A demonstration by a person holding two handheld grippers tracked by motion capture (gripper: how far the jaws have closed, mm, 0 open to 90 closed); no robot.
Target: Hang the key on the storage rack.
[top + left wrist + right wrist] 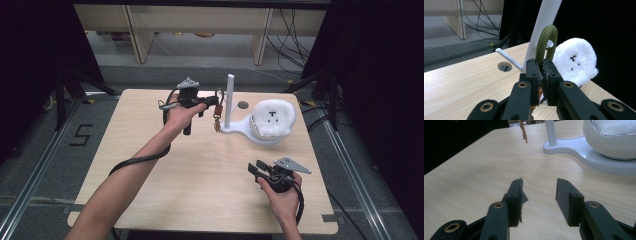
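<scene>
My left gripper (215,103) is shut on a green rope loop (545,42), held just beside the white stand's upright post (230,100). A brown charm (218,121) dangles from the loop below the jaws, clear of the table. In the left gripper view the loop rises in front of the post (544,30), near a thin metal peg (509,59) that sticks out from it. A white plush (272,117) sits in the bowl on the stand's base. My right gripper (254,169) stands open low over the table's near right, with nothing between its jaws (539,187).
The stand's flat white base (574,147) and bowl (611,140) lie ahead of my right gripper. A round hole (243,105) is cut in the tabletop behind the post. Wooden furniture legs and cables stand on the floor beyond the far edge.
</scene>
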